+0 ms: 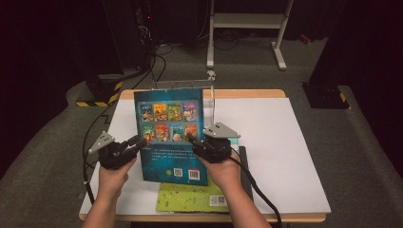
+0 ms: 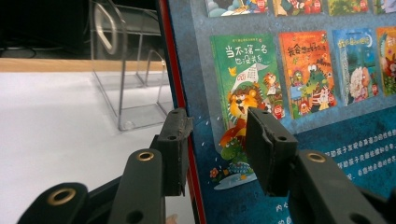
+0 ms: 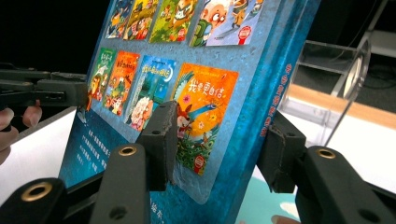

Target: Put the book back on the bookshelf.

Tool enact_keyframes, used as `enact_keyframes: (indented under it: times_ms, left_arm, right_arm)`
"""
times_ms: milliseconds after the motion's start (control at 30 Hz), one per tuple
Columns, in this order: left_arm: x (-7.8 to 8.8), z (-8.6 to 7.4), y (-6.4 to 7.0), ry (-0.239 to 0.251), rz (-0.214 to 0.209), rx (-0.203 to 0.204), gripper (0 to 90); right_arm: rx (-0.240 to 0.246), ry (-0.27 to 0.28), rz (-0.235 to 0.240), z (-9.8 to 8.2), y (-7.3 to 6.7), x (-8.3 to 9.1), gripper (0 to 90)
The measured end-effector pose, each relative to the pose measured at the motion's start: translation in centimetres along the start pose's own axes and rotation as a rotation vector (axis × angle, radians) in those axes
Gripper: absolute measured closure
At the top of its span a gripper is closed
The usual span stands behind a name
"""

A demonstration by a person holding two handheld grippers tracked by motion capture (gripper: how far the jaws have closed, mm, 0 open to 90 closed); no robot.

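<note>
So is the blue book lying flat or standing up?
Standing up, tilted a little. The blue book is lifted off the white table, with the left claw and the right claw on its side edges.

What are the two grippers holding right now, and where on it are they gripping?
Both hold the blue book, lifted and tilted, back cover toward the camera. The left gripper clamps its red-edged left side, the right gripper its spine side.

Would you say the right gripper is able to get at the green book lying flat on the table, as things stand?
Probably not right now. The right gripper is clamped on the blue book, held upright with the left gripper, and that book stands over most of the green book.
</note>
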State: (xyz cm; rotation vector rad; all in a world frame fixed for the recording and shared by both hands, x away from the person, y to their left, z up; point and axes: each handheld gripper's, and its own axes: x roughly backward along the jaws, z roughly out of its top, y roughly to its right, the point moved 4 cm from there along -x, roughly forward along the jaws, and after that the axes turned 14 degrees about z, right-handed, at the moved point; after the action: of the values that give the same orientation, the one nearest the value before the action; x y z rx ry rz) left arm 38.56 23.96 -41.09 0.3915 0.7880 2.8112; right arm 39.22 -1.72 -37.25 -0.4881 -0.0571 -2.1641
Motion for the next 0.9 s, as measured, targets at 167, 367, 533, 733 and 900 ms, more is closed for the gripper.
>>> enact_keyframes:
  times_ms: [167, 367, 533, 733, 900]
  left_arm:
    - [0.2, 0.4, -0.3, 0.031, 0.017, -0.030, 60.0]
    - [-0.3, 0.4, -1.2, 0.032, 0.021, -0.026, 59.6]
    - [-0.7, 0.4, -1.8, 0.029, 0.036, -0.017, 59.4]
    - [-0.1, 1.1, -2.0, 0.064, 0.038, -0.018, 60.8]
    - [0.5, 1.7, -2.5, 0.084, 0.041, -0.018, 61.8]
  right_arm:
    - [0.027, 0.007, -0.004, 0.5, -0.4, -0.6, 52.2]
    - [0.065, 0.038, -0.003, 1.1, -0.5, -1.6, 52.9]
    - [0.085, 0.058, 0.001, 1.7, -0.7, -2.3, 54.2]
    - [0.101, 0.069, 0.012, 1.8, -1.1, -2.5, 54.5]
    - [0.111, 0.075, 0.023, 1.9, -1.5, -3.0, 54.1]
